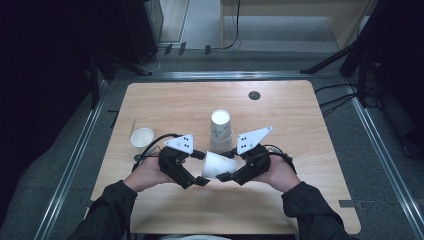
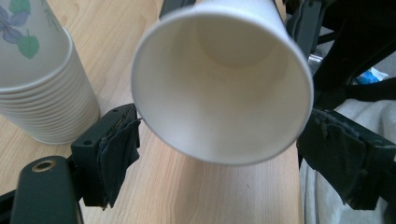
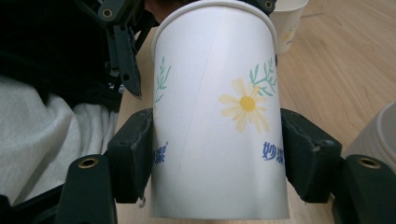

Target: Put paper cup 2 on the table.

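right hand-held gripper (image 3: 217, 154) clamps paper cup (image 3: 217, 116) near the cup stack (image 1: 220, 131).

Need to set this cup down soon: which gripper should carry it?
Right. The right gripper already clamps the paper cup by its sides, while the left gripper only straddles the rim, pads apart.

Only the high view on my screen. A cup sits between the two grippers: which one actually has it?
Observer: The right gripper. Its pads clamp the cup on both sides near the base.
Operator: And the left one?
Observer: The left gripper faces the cup's open mouth, with a jaw at each side of the rim. I can't tell whether its pads press.
Operator: Anything inside the cup?
Observer: No, the left gripper view looks straight in and it is empty.
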`<state>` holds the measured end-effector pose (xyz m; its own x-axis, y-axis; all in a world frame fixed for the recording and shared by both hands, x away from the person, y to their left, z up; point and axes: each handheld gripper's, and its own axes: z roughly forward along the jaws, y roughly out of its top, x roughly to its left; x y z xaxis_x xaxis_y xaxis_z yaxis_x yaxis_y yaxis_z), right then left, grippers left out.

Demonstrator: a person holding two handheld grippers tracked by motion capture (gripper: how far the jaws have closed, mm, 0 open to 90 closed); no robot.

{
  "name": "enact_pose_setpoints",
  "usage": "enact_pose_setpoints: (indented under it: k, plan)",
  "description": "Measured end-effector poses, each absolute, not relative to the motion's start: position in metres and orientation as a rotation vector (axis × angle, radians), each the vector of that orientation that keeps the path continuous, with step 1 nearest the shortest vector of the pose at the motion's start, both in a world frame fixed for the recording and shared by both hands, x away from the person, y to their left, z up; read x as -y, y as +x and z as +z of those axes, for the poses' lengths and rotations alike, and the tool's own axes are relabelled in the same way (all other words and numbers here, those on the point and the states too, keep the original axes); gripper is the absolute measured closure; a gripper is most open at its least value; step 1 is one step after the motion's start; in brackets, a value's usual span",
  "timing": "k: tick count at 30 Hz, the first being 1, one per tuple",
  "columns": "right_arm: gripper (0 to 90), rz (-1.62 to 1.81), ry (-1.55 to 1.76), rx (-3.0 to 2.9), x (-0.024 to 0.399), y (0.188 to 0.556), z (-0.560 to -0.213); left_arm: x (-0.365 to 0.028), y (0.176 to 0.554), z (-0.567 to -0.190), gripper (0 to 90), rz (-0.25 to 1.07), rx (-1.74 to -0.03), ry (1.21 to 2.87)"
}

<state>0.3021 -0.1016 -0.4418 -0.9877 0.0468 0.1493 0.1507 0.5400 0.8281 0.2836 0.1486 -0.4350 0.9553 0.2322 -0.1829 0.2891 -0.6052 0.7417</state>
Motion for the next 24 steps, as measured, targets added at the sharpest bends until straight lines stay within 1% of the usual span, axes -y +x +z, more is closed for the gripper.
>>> enact_pose_setpoints:
  k: [12, 14, 16, 24]
  plan:
    - [33.1, -1.432, -0.133, 2.636, 0.091, 0.303, -0.443, -0.156, 0.282, -0.432, 15.0, -0.097, -0.398, 2.178]
    - [33.0, -1.430, -0.128, 2.633, 0.090, 0.303, -0.443, -0.157, 0.281, -0.432, 16.4, -0.093, -0.401, 2.177]
    - [33.1, -1.426, -0.121, 2.630, 0.089, 0.303, -0.443, -0.158, 0.282, -0.432, 21.2, -0.086, -0.407, 2.173]
    - [33.8, -1.419, -0.129, 2.636, 0.089, 0.303, -0.444, -0.159, 0.282, -0.431, 24.5, -0.090, -0.407, 2.165]
